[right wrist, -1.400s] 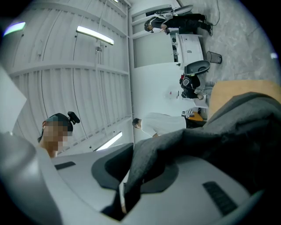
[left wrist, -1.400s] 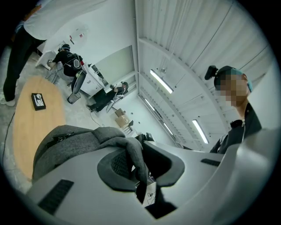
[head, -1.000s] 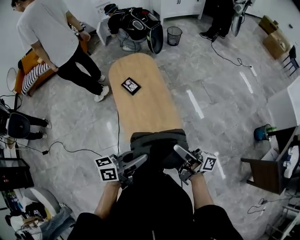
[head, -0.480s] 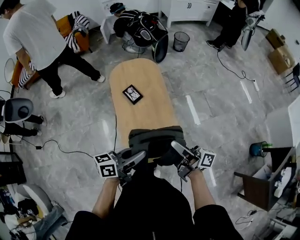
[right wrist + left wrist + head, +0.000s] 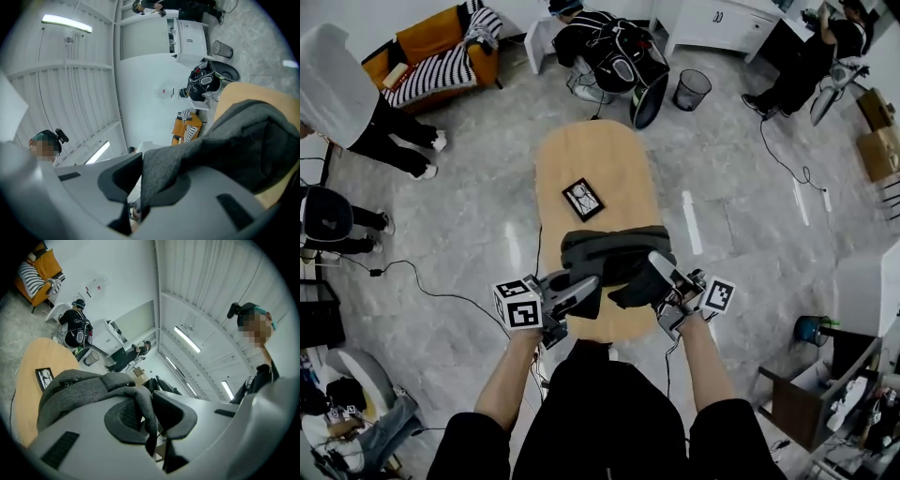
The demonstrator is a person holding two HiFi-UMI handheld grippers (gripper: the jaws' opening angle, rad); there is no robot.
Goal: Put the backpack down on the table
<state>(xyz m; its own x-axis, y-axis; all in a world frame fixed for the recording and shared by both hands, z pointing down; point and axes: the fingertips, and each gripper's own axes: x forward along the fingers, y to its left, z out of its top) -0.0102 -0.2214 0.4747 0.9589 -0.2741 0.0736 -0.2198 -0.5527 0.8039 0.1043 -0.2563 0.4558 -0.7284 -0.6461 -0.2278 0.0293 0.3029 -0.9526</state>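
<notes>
A dark grey backpack point(image 5: 614, 258) hangs over the near end of the oval wooden table point(image 5: 609, 178) in the head view. My left gripper point(image 5: 591, 284) is shut on its grey fabric at the left side. My right gripper point(image 5: 659, 265) is shut on the fabric at the right side. In the left gripper view a grey strap point(image 5: 140, 404) is pinched between the jaws, with the backpack point(image 5: 79, 387) beyond and the table point(image 5: 28, 376) under it. In the right gripper view a fold of the backpack point(image 5: 211, 150) is clamped between the jaws.
A small black framed picture point(image 5: 583, 199) lies on the table beyond the backpack. A cable point(image 5: 422, 281) trails over the floor at the left. A person in a white top point(image 5: 347, 84) walks at the far left. A bin point(image 5: 691, 90) and a seated person point(image 5: 605, 42) are past the far end.
Both grippers have carried the backpack forward, from off the near edge to over the table's near end. The person in white has moved away to the left.
</notes>
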